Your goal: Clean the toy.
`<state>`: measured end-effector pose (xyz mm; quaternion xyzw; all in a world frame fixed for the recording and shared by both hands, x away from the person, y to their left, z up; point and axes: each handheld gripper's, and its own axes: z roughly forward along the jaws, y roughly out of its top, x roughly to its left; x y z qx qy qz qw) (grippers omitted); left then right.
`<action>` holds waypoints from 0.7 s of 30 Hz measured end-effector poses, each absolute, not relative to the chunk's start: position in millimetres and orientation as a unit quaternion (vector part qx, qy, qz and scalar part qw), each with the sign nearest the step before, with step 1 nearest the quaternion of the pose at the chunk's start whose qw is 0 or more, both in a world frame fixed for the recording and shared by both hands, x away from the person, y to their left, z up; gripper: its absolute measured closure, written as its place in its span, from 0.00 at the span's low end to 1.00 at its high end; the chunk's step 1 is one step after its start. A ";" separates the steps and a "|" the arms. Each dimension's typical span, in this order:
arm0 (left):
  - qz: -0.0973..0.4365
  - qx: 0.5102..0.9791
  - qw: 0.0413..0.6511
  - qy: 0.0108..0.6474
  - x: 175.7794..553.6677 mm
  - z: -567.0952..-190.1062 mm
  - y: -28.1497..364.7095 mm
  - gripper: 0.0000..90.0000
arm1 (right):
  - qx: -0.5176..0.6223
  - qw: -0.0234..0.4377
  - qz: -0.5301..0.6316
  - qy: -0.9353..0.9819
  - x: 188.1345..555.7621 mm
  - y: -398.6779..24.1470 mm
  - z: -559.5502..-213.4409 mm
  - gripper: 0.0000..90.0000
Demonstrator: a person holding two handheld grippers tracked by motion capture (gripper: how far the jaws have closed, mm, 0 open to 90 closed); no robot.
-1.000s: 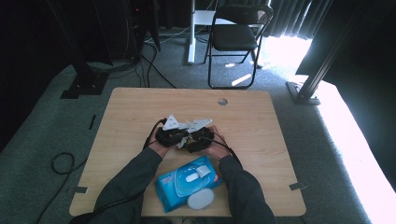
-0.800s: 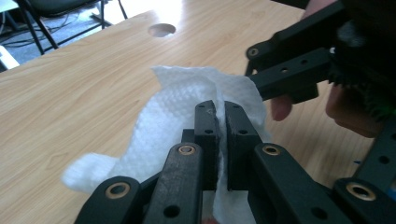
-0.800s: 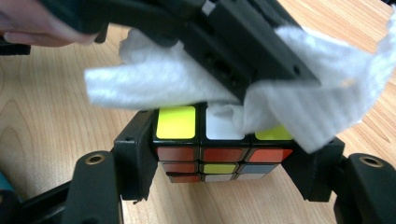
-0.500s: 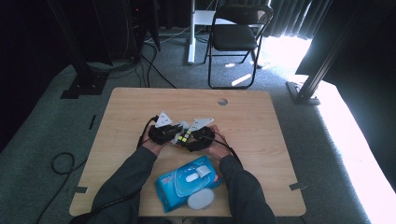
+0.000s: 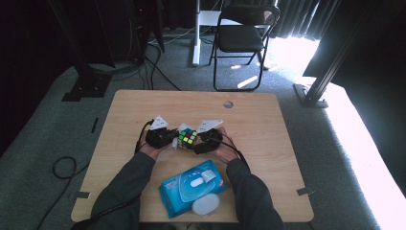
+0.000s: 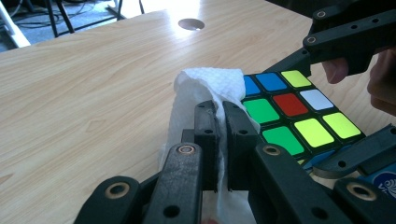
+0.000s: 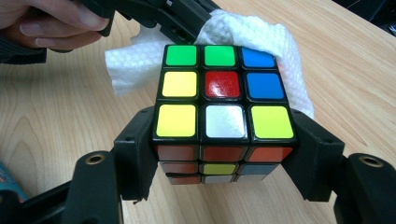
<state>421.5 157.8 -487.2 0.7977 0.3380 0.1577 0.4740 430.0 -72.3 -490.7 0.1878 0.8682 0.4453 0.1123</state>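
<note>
left gripper (image 5: 173, 140) shifted left baring cube (image 5: 187, 138), high view adds wipes pack (image 5: 191, 187)

far half of table (image 5: 249, 103): bare wood from 9 through 12 to 3 o'clock of the cube (image 5: 187, 138); only a small round hole (image 5: 228, 104) near the far edge at 1 o'clock.
cube's flanks: blocked at 9 o'clock by the left gripper (image 5: 168, 139) with its white tissue (image 6: 205, 81), and at 3 o'clock by the right gripper (image 5: 198, 142) clamping the cube.
near side, 6 o'clock: blue wipes pack (image 5: 193, 186) and a white lid (image 5: 206, 206) lie between the forearms, near the front edge.
outer strips: bare table beyond each forearm, at 8 and 4 o'clock.
beyond table, 12 o'clock: folding chair (image 5: 242, 36), well apart.
</note>
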 end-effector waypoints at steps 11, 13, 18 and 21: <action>0.143 0.799 0.482 0.330 421.8 -486.1 159.2 0.95 | 0.177 0.107 0.440 0.874 427.3 -72.6 -491.8 0.38; 0.141 0.798 0.484 0.330 422.0 -485.6 159.8 0.95 | 0.174 0.106 0.441 0.874 426.5 -72.0 -491.7 0.38; 0.134 0.800 0.484 0.328 422.1 -486.0 160.6 0.95 | 0.174 0.105 0.443 0.873 426.2 -72.7 -491.0 0.38; 0.130 0.804 0.481 0.325 421.9 -487.1 161.3 0.95 | 0.173 0.104 0.443 0.873 426.3 -73.5 -491.2 0.38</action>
